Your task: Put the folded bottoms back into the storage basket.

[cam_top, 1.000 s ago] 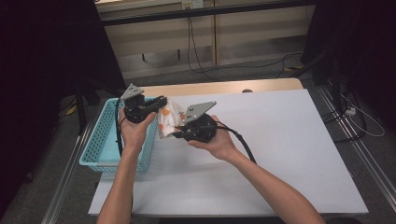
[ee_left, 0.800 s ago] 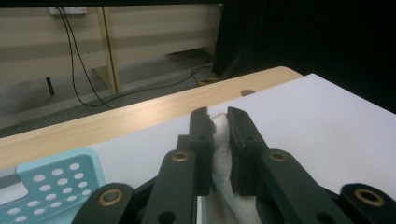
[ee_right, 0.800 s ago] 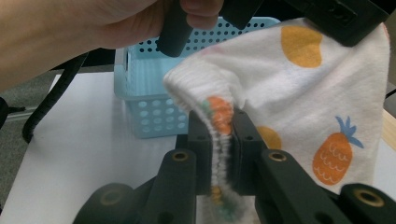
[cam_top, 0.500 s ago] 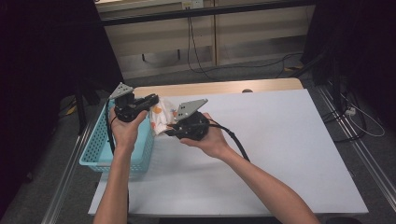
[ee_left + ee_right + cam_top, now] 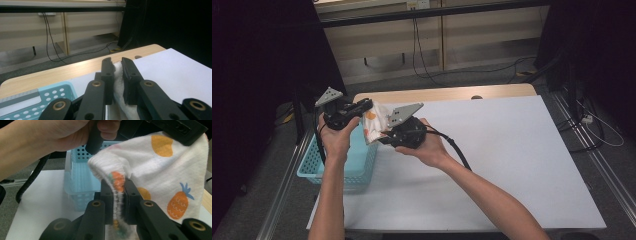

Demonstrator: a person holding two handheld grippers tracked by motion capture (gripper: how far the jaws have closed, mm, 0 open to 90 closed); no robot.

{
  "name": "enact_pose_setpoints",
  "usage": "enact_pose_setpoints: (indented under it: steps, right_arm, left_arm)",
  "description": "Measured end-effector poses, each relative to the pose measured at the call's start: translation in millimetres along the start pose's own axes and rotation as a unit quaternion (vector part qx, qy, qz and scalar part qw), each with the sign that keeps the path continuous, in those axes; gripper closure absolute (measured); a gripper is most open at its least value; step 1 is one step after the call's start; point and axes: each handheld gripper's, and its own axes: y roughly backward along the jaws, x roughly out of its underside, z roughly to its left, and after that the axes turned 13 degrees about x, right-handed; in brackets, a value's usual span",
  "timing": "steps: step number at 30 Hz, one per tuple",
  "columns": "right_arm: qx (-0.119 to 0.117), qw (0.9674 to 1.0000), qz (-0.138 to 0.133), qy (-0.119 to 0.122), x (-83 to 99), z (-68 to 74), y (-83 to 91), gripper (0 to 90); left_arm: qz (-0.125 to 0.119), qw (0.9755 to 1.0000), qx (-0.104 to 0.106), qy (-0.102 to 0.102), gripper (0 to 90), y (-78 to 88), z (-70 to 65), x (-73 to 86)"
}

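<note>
A small white cloth [image 5: 374, 123] printed with orange fruit hangs in the air between my two grippers, above the table's left edge. My left gripper [image 5: 366, 105] is shut on its upper part; in the left gripper view the white cloth [image 5: 119, 82] sits pinched between the jaws of the left gripper [image 5: 118, 67]. My right gripper [image 5: 382, 136] is shut on the cloth's lower hem. In the right gripper view the right gripper [image 5: 119, 192] clamps the ribbed edge of the cloth [image 5: 160, 172], which spreads up to the right.
A light blue perforated basket [image 5: 354, 160] stands at the table's left edge, under my left hand; the same basket [image 5: 80, 180] appears behind the cloth. The white table [image 5: 512, 150] stretches right. A wooden strip [image 5: 447, 94] runs along its far edge.
Both grippers have shifted left with the cloth held between them, from over the table toward the space above the basket. Both stayed shut on the cloth.
</note>
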Motion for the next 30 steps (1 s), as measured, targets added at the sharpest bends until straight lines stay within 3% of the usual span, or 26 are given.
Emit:
enact_pose_setpoints:
  steps: [14,30]
  right_arm:
    - [-0.011,0.9999,-0.007,-0.003,-11.7,9.7,-19.5,81.1]
    - [-0.021,0.9997,-0.015,0.000,-31.9,17.7,-37.1,81.1]
  left_arm:
    - [-0.002,0.9999,-0.011,0.007,81.3,18.6,12.5,2.0]
    - [-0.021,0.9994,-0.026,0.012,81.3,44.5,27.0,-0.4]
